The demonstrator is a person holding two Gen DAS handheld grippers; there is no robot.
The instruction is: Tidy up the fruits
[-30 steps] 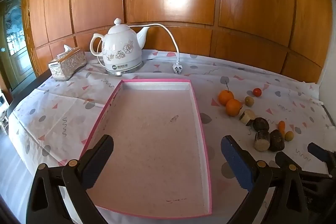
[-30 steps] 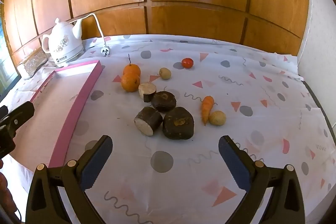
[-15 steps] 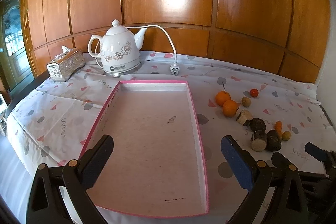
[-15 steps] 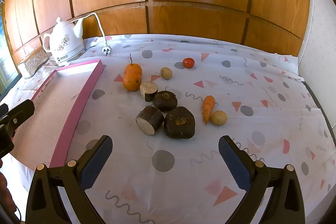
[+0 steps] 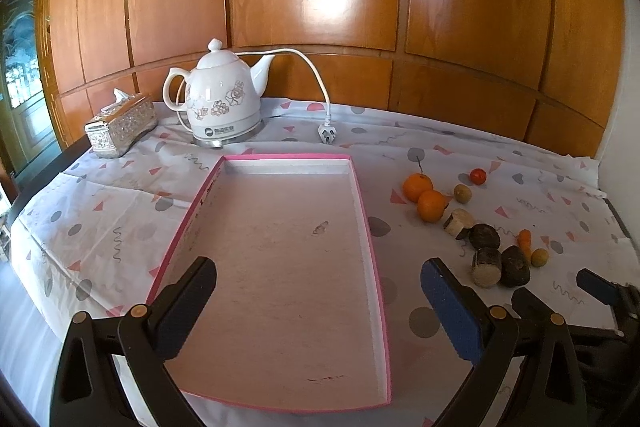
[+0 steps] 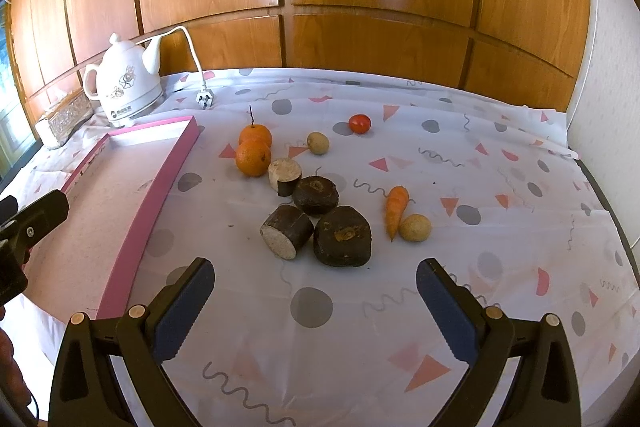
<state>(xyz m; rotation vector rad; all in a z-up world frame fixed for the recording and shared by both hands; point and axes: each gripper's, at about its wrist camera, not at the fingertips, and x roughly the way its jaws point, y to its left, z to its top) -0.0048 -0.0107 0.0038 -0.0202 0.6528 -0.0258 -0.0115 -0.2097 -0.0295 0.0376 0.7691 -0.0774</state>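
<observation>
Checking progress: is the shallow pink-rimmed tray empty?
Empty: the pink-rimmed tray shows only bare floor; all produce lies on the tablecloth.

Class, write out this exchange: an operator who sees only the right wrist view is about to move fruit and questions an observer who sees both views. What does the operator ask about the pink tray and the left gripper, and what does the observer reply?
Operator: My view cuts off the near end of the pink tray. Is anything in it?
Observer: No. The left wrist view shows its whole floor, bare apart from a few small marks.
Operator: I see only part of the left gripper. Open or shut?
Observer: Open, with nothing between its fingers, held over the tray's near end.
</observation>
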